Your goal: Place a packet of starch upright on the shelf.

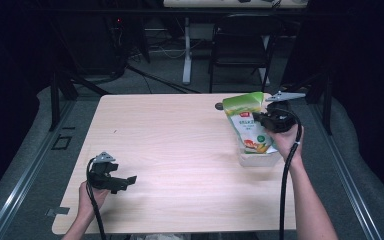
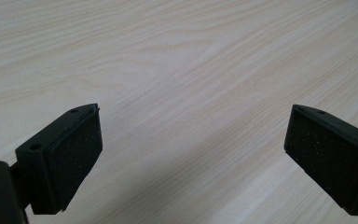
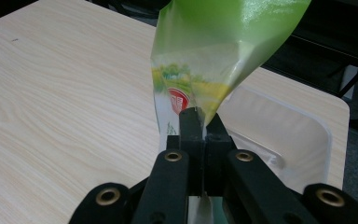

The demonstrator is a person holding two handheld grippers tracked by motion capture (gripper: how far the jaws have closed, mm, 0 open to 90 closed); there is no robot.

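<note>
Pale wooden table (image 1: 180, 145); clear plastic container (image 1: 256, 159) on it near right edge.

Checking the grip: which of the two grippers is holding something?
The right gripper, jaws pinched shut on the green bag above the clear container; the left gripper stands open, holding nothing.

You get an evenly lit table (image 1: 180, 150) against a dark far room; glare streaks the green pouch (image 3: 223, 42), and near jaws look soft.

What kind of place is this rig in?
Likely a lab or recording studio, not a home: a bare light wooden table hemmed by dark curtains, a black folding chair and floor cables behind it.
</note>
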